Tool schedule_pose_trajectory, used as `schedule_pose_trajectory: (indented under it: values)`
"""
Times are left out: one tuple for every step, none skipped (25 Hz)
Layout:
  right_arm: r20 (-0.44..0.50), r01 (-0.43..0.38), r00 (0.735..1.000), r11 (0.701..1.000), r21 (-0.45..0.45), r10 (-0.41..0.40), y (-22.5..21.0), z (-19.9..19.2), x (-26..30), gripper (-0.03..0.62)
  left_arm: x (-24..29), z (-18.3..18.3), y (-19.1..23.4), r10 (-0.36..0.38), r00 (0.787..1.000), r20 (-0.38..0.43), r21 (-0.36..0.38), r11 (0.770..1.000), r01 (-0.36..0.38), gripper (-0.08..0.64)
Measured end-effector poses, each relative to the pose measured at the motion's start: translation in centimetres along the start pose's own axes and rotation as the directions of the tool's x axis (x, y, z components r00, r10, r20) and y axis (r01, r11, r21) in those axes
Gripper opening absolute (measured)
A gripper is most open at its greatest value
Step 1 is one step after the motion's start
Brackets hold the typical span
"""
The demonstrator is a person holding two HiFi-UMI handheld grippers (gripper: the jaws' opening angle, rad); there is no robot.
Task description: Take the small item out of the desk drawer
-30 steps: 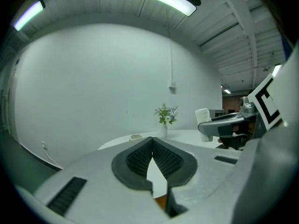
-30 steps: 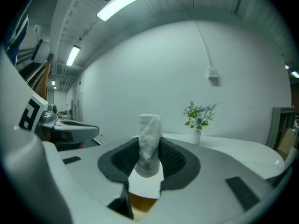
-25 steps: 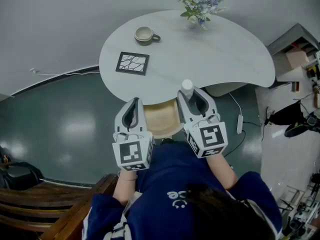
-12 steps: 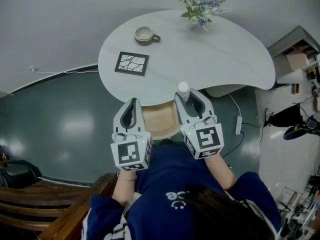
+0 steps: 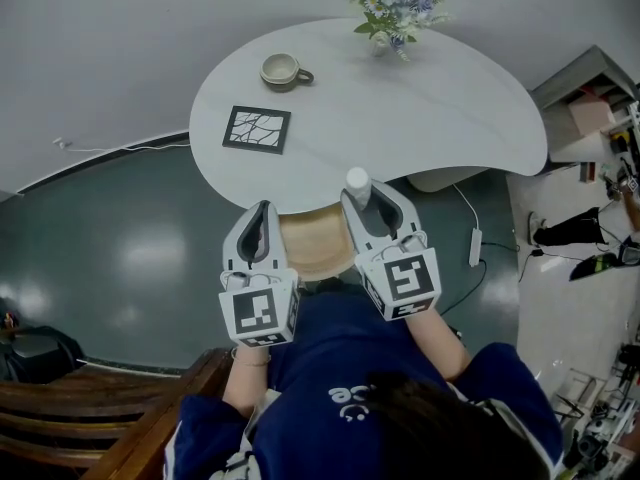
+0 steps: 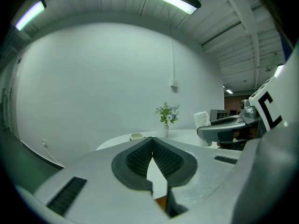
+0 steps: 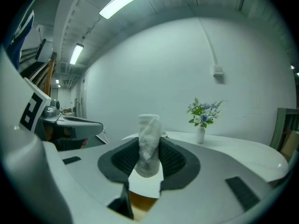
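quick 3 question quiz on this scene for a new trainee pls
1. True or false: the right gripper is shut on a rolled white cloth.
2. What stands near the far edge of the table? A a vase of flowers; B a lamp; C a kettle.
3. Fill in: the jaws of the left gripper are ____, with nothing between them.

Key: 1 true; 2 A; 3 shut.

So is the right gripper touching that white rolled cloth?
Touching. The right gripper view shows the right gripper with a pad pressed against each side of the white rolled cloth, with no gap.
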State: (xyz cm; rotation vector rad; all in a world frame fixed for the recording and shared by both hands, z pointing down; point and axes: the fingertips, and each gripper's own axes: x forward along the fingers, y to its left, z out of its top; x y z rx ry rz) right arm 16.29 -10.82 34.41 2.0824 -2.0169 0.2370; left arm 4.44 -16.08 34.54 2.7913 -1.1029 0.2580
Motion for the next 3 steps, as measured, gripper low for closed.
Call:
schedule_pose_trajectory:
  values:
    - [0.0,0.0,1.0,1.0,0.0,0.0,-0.02,-0.02,0.0,0.132,0.07,-0.06,-0.07,-0.002,1.0,-0.001,-0.003,1.0,0.002,0.003]
    - [0.0,-0.001,1.0,1.0,0.002,0.001,-0.03,-0.04,0.01,0.132,0.13,-0.12,-0.13,-0.004,1.0,-0.002,-0.005,1.0,0.004,0.003]
    - [0.0,-0.001,1.0,1.0,0.004,0.001,-0.05,-0.06,0.01,0.132,0.2,-0.17,-0.19,-0.006,1.0,-0.003,-0.007,1.0,0.006,0.003]
